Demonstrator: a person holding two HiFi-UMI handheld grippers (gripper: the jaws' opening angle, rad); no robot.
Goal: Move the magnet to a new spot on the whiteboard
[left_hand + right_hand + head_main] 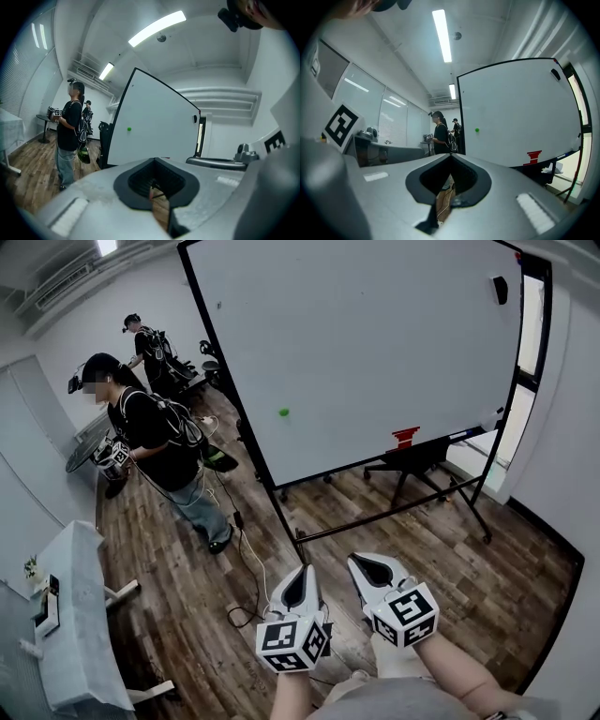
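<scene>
Wood-plank floor (187, 568), smooth whiteboard (375, 352), round green magnet (283, 412), left hand-held gripper (302, 572), right hand-held gripper (362, 562), both closed

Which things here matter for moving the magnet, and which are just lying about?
For the job: green magnet, whiteboard, left gripper and right gripper, both shut and empty.

Lying about: red item at the board's lower edge, black item near its top corner, office chair, floor cable, side table, person in black.
</scene>
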